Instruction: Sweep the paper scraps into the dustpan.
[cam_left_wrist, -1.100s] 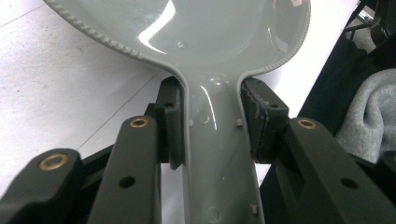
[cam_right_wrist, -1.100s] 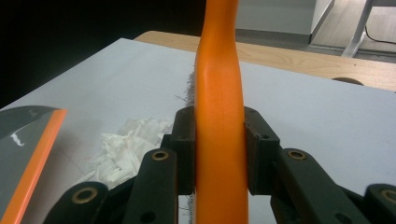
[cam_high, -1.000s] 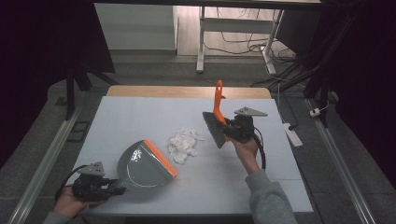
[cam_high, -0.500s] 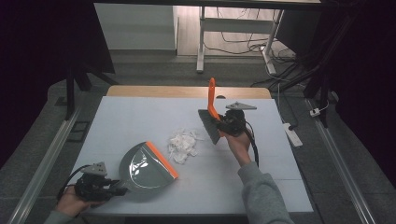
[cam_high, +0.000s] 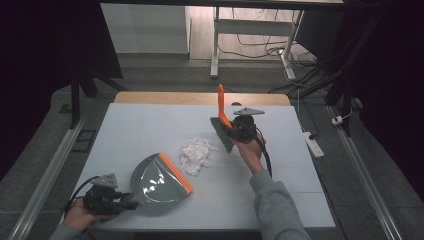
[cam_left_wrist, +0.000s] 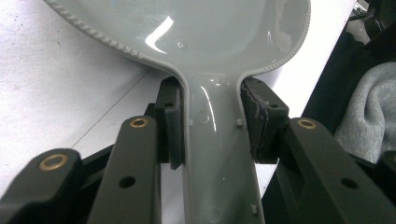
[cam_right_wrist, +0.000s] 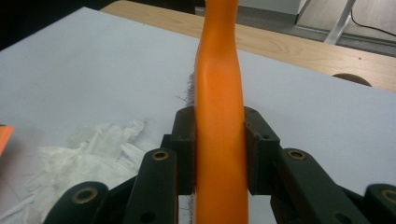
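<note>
Dustpan and brush gripped, paper wad between them

Left gripper (cam_high: 131, 202) near the front left corner of the white-topped bench (cam_high: 150, 125), clamped on the handle of the grey plastic dustpan with orange lip (cam_high: 159, 180). Seen close in the left gripper view: both black pads pressed flat against the sides of the grey handle (cam_left_wrist: 217, 140), pan bowl spreading out just beyond the jaws. Dustpan lying on the bench surface, orange edge turned toward the middle of the bench.

Just to the right of that orange edge: crumpled white paper wad (cam_high: 196, 154), resting loose on the bench, close to the lip but apart from it.

Further right, past the wad: right gripper (cam_high: 231, 131), closed on the orange-handled hand brush with dark bristle head (cam_high: 220, 125). Handle standing nearly upright, bristle head down at the bench surface, near the wad's right side; contact with the paper not clear. Confirmed in the right gripper view: orange handle (cam_right_wrist: 219, 116) squeezed between the two pads, white paper (cam_right_wrist: 93, 149) lying low at the left, wooden bench edge across the far side.
</note>
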